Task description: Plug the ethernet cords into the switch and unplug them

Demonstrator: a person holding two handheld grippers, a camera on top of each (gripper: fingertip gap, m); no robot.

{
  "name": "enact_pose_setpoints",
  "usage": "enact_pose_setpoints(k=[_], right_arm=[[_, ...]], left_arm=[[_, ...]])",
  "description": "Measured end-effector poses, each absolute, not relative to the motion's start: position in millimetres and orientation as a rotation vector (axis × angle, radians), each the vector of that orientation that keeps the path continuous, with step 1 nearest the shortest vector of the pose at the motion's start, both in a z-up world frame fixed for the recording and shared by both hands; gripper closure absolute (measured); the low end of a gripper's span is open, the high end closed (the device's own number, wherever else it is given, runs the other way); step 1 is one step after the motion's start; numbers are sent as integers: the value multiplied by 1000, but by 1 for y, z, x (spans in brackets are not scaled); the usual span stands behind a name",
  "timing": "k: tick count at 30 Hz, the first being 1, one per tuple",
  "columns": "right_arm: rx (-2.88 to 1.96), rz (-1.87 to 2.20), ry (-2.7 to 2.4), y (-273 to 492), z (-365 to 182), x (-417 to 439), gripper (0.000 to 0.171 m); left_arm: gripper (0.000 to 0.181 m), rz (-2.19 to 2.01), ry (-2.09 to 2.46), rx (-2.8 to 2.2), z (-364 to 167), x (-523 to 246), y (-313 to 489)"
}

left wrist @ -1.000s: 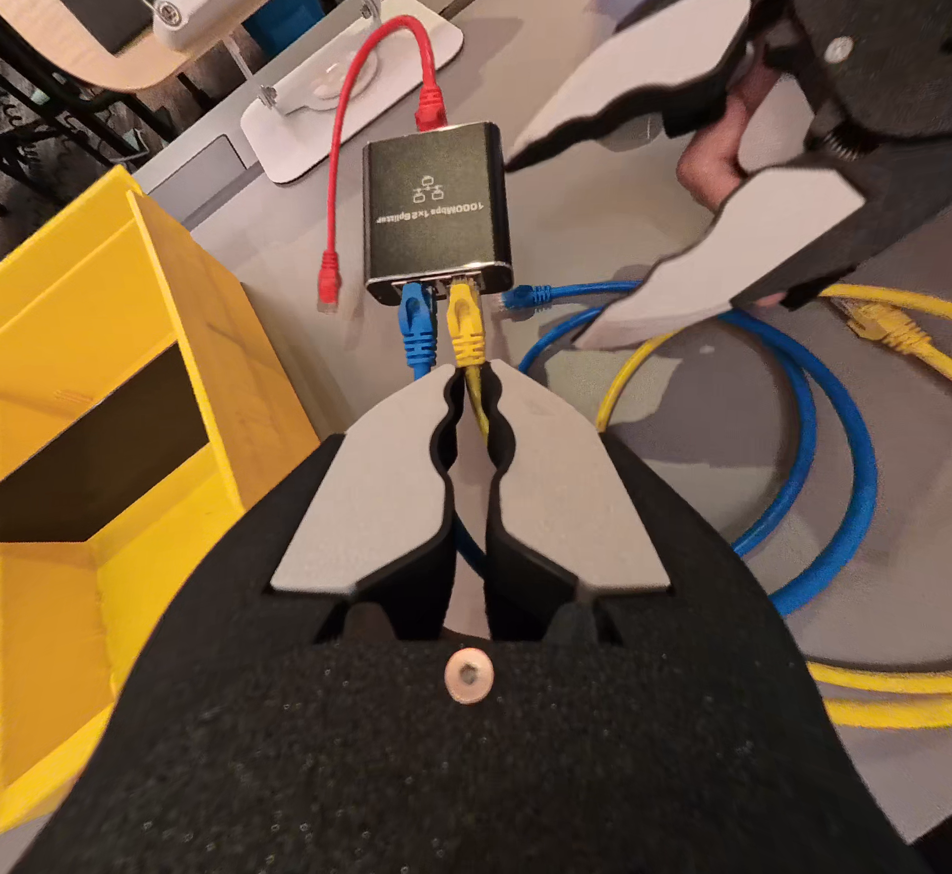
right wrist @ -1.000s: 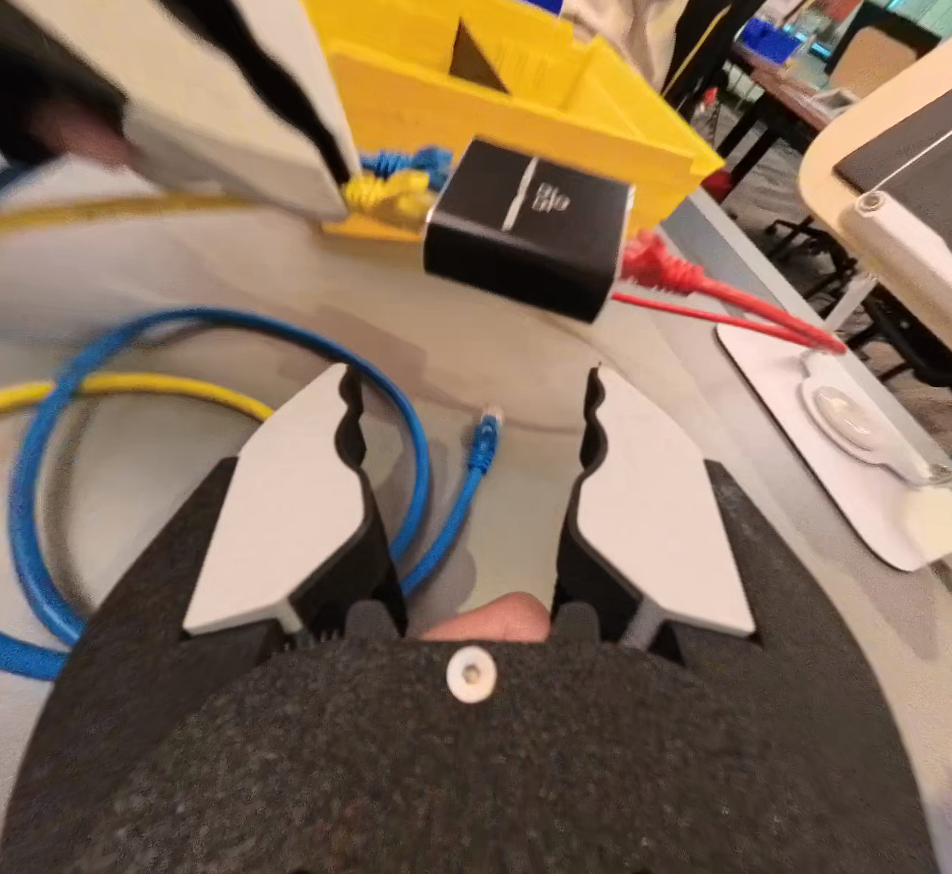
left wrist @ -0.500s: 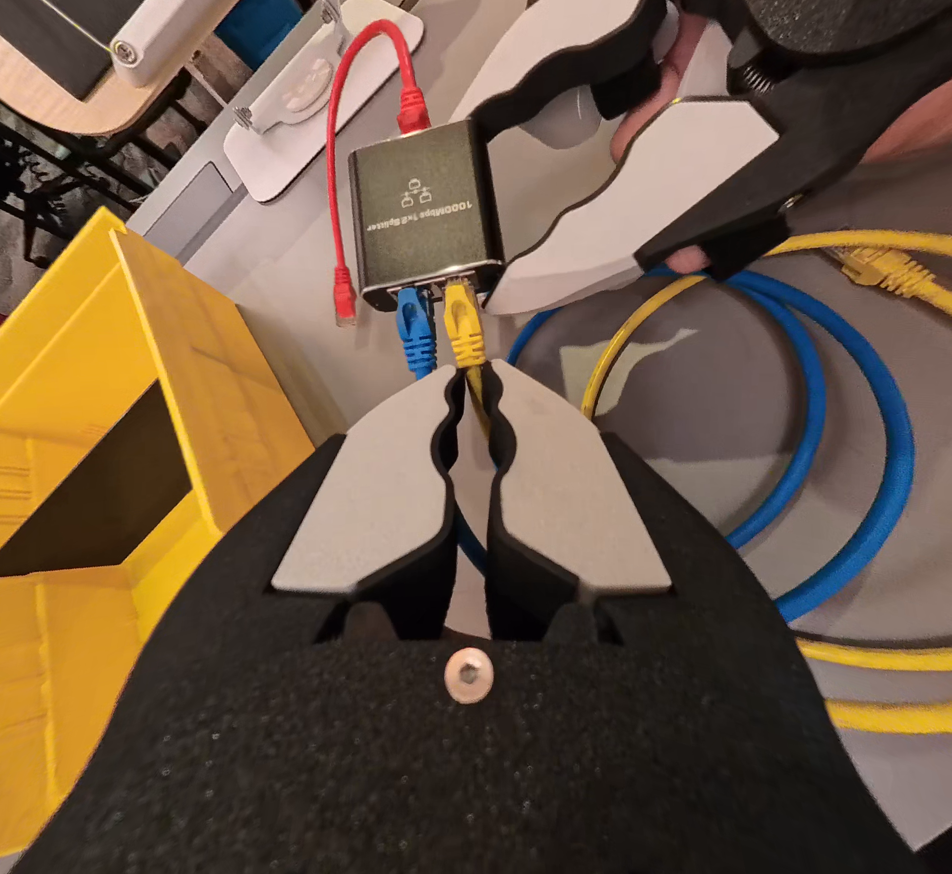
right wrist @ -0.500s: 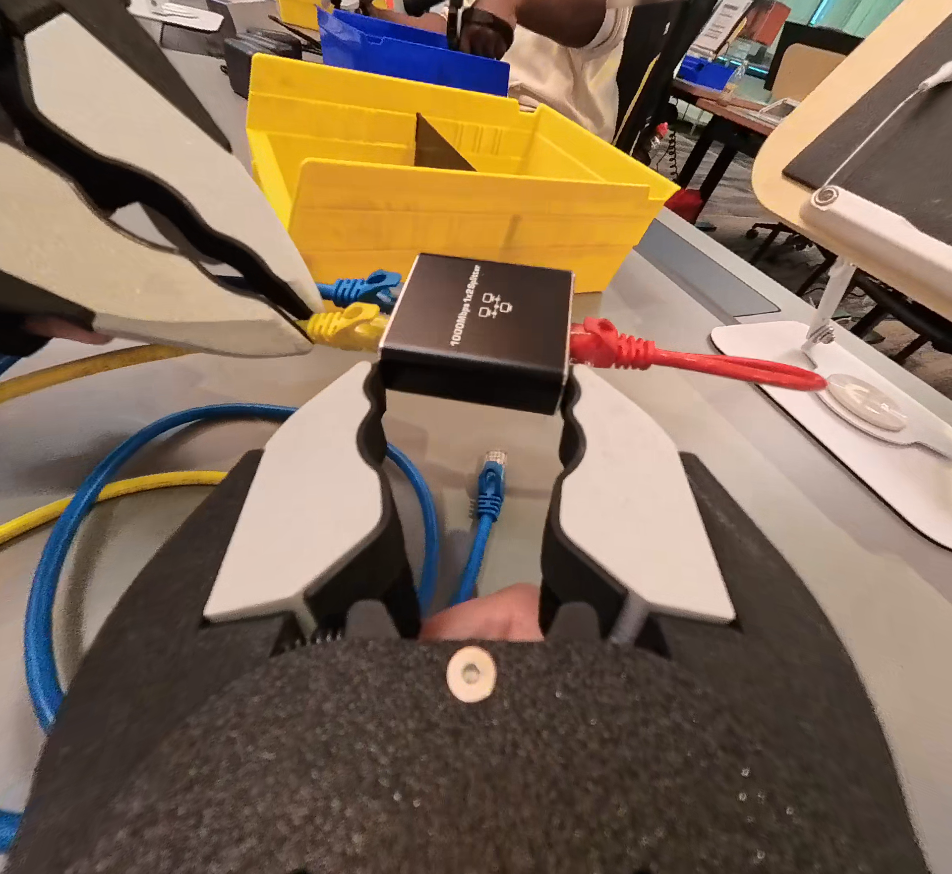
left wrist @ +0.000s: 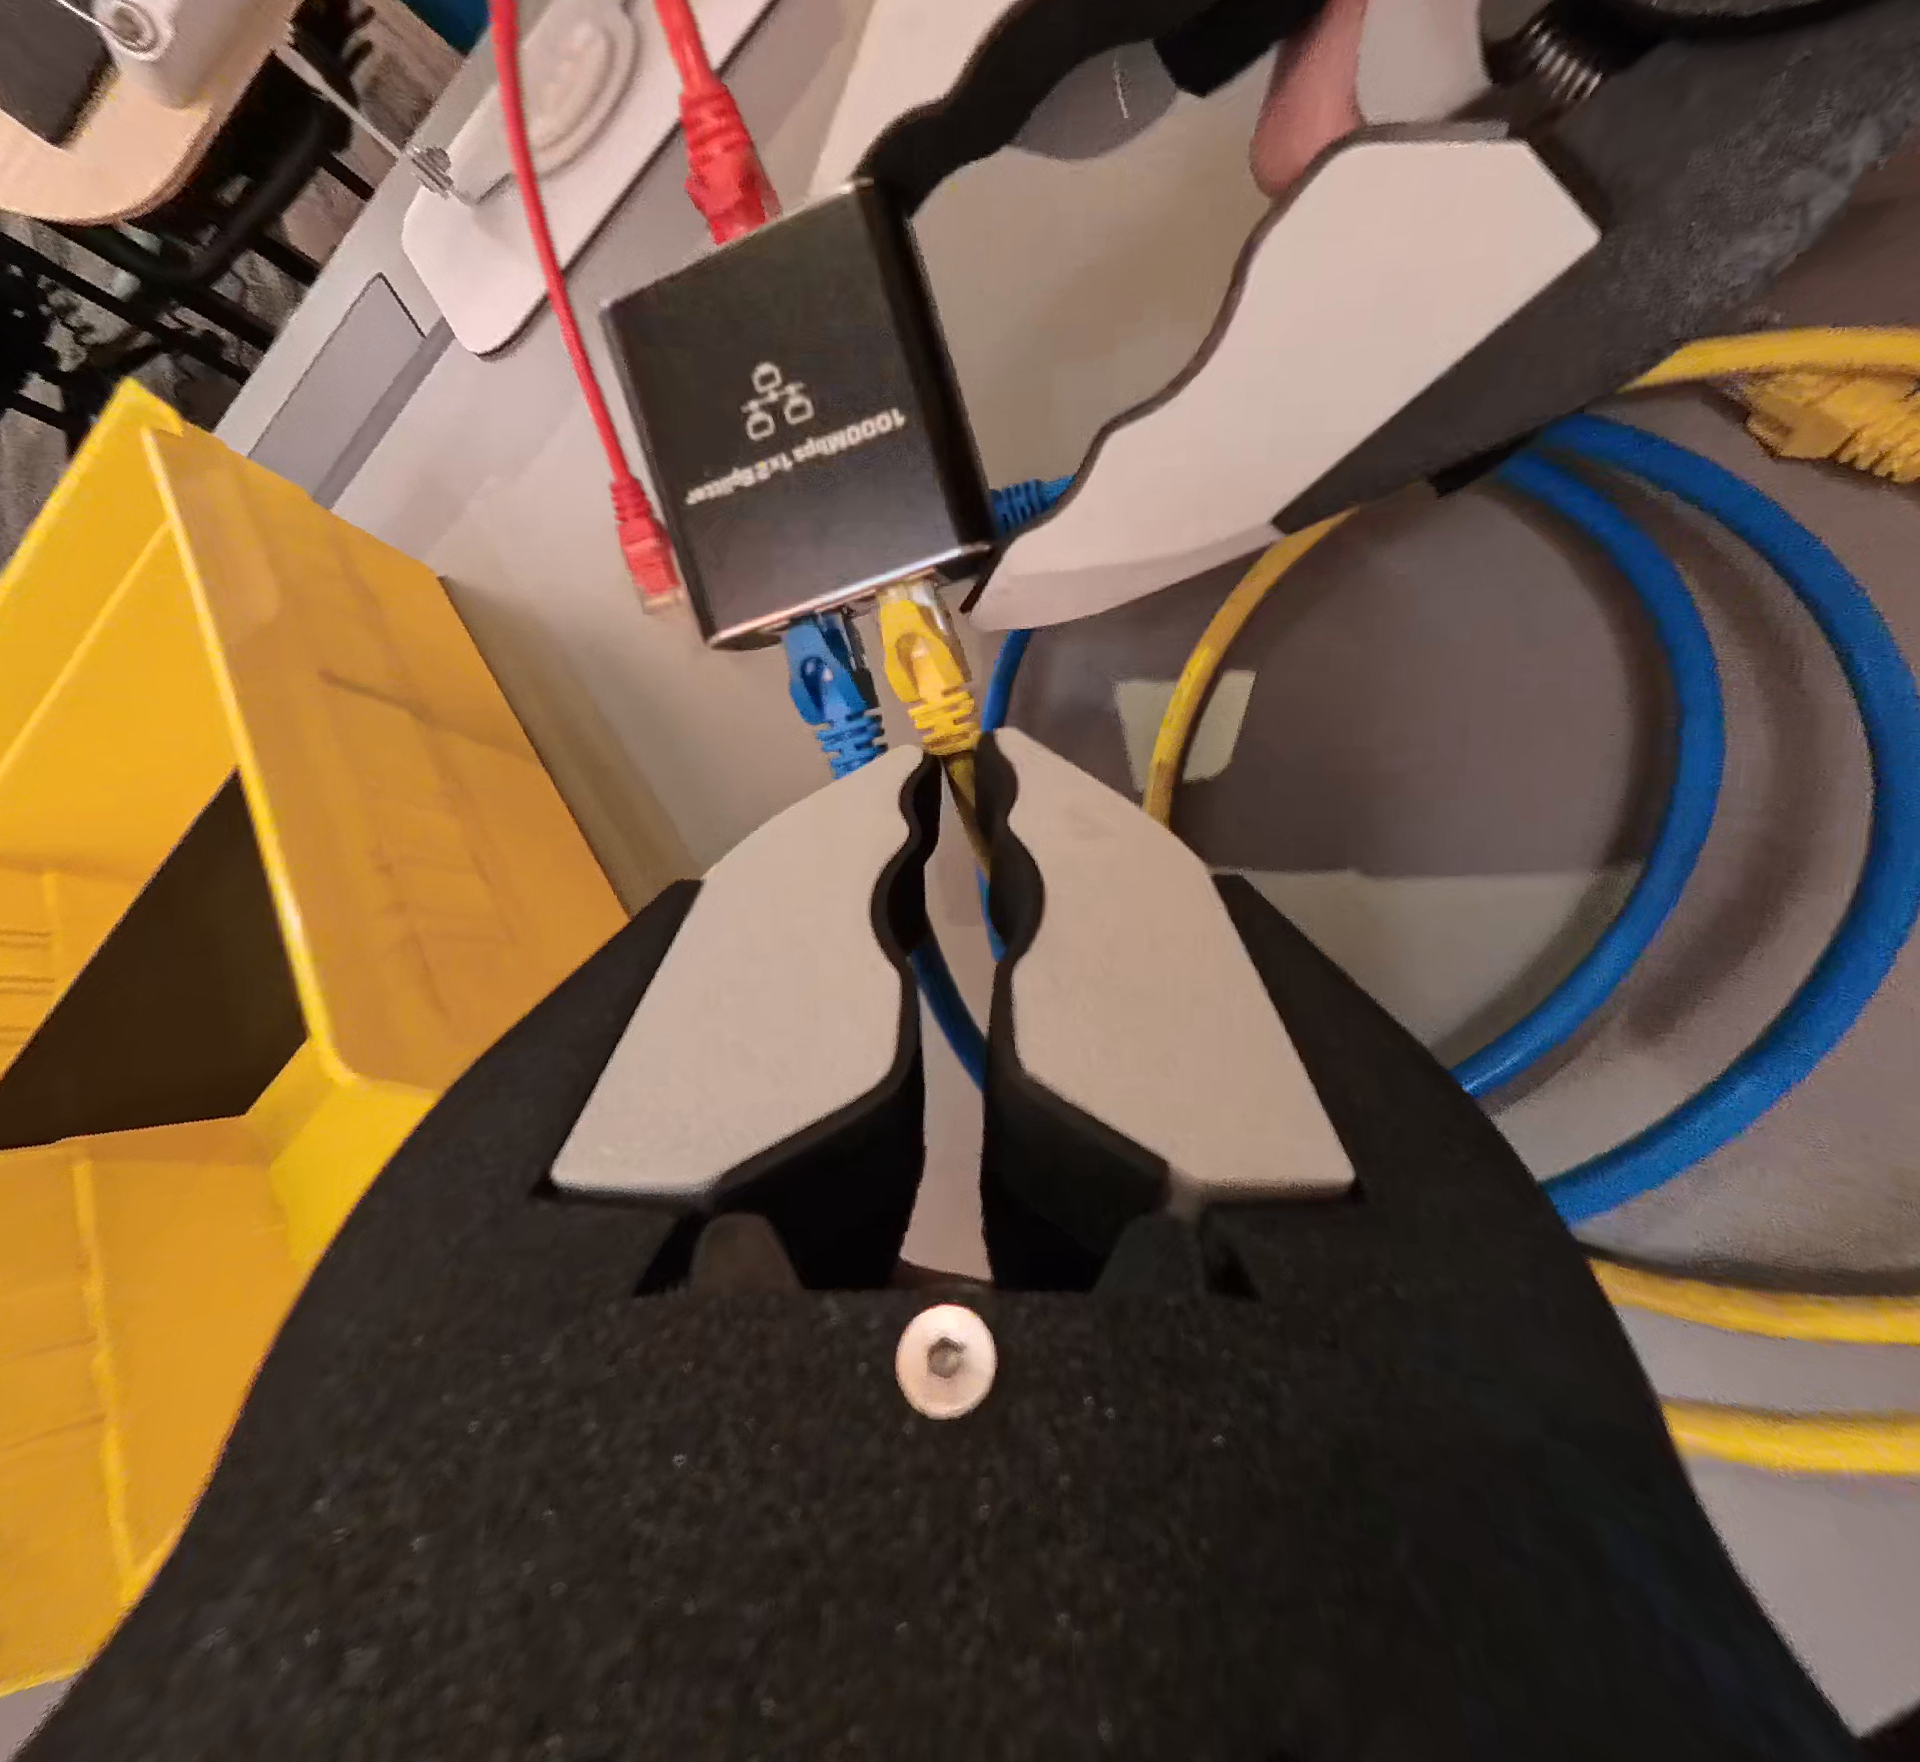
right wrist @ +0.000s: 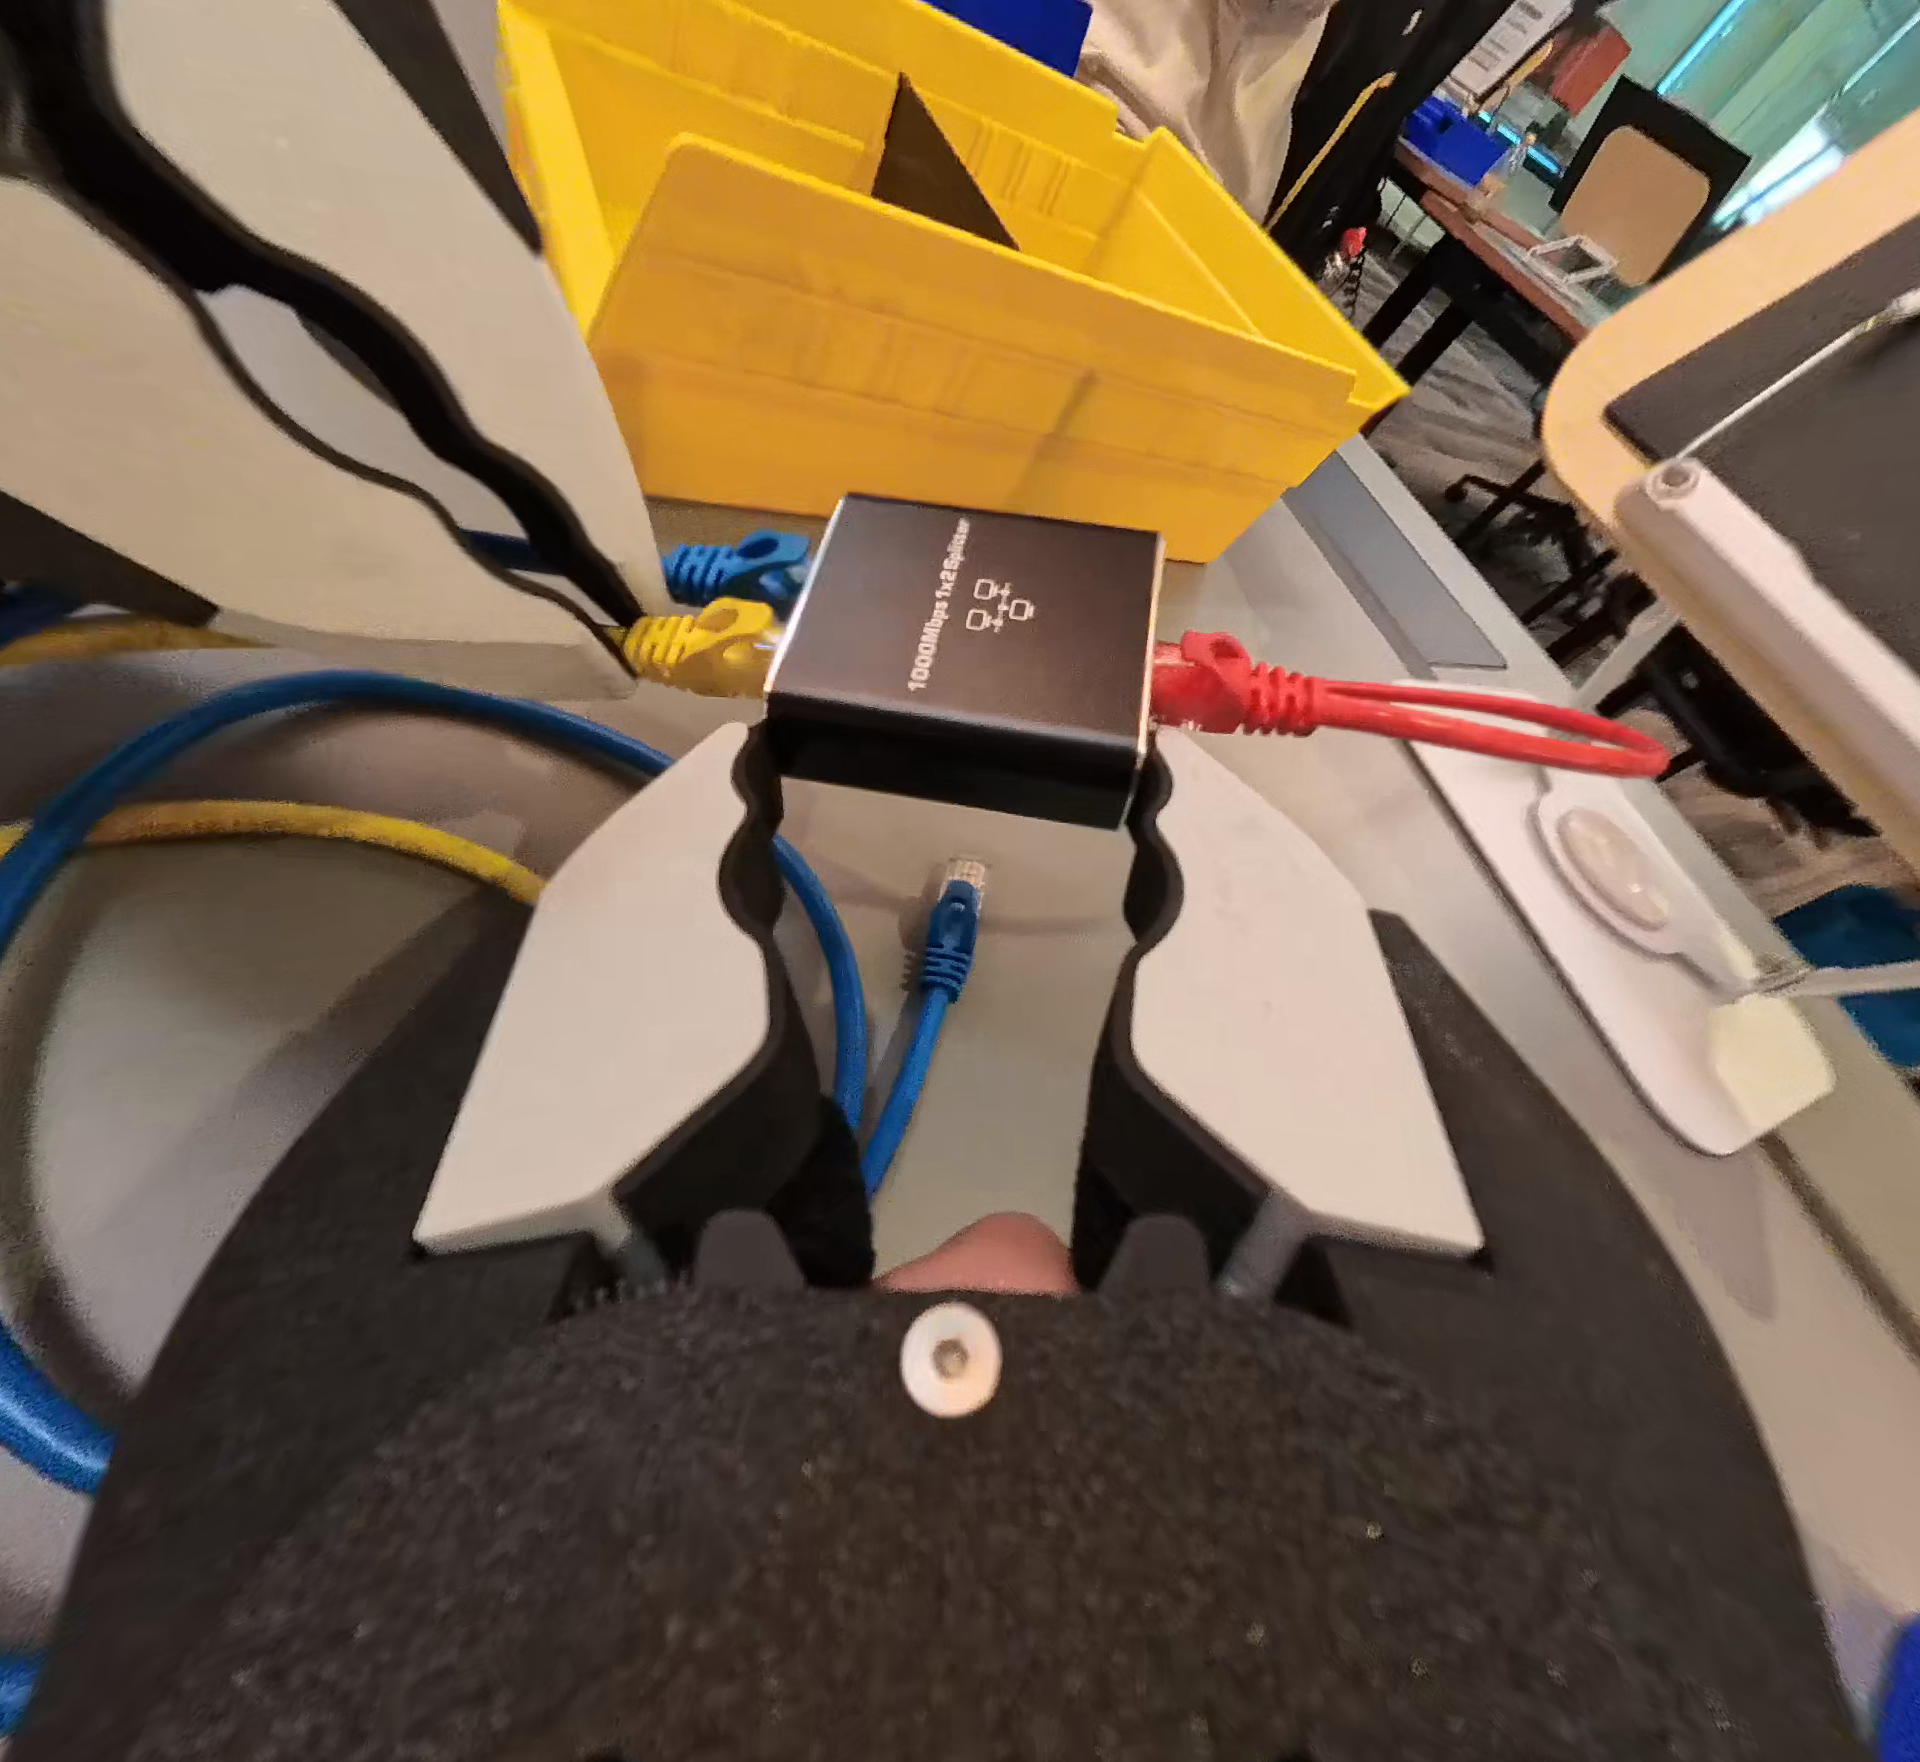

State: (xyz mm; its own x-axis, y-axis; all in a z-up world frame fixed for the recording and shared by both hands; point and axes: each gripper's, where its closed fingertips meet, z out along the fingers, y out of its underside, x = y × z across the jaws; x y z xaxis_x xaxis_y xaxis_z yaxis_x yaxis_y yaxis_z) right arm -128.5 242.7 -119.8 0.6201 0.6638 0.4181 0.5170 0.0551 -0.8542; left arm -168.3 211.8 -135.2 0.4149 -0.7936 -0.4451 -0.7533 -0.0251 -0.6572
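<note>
Your left gripper (left wrist: 958,756) has its fingers nearly closed, pinching the yellow cord (left wrist: 964,793) just behind its plug (left wrist: 928,673), which sits in the near face of the black switch (left wrist: 800,419). The blue cord's plug (left wrist: 831,689) is seated in the port beside it. Your right gripper (right wrist: 951,767) has its fingers clamped on the switch's two ends, holding it above the grey desk (right wrist: 1299,839) (its shadow falls on the desk below). A short red cord (right wrist: 1403,710) is plugged into the opposite face and loops round, its other end (left wrist: 646,549) hanging loose. The blue cord's free plug (right wrist: 951,923) lies on the desk under the switch, among blue and yellow coils. A yellow bin (right wrist: 935,341) stands just beyond.
</note>
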Motion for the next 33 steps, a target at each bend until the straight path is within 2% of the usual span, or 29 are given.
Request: enact_pose_setpoints(k=[7,18,22,24,27,29,33], right_arm=[[-1600,86,-1064,240,-126,-130,106],[-1568,146,-940,248,-110,-122,106],[-1591,66,-854,261,-105,-99,106],[-1602,41,-809,267,-100,-85,106],[-1592,34,-725,272,-77,-66,106],[-1559,-63,-713,275,-49,-52,106],[-1469,-261,-698,277,43,-21,106]], left_arm=[[176,-60,1333,-1805,-143,-170,211],[175,-234,1186,-1777,-121,-165,216],[149,-479,1032,-1743,-80,-169,204],[144,-643,962,-1764,-66,-179,196],[145,-817,846,-1768,-62,-207,185],[148,-822,783,-1785,-78,-230,182],[152,-747,799,-1895,-125,-264,176]])
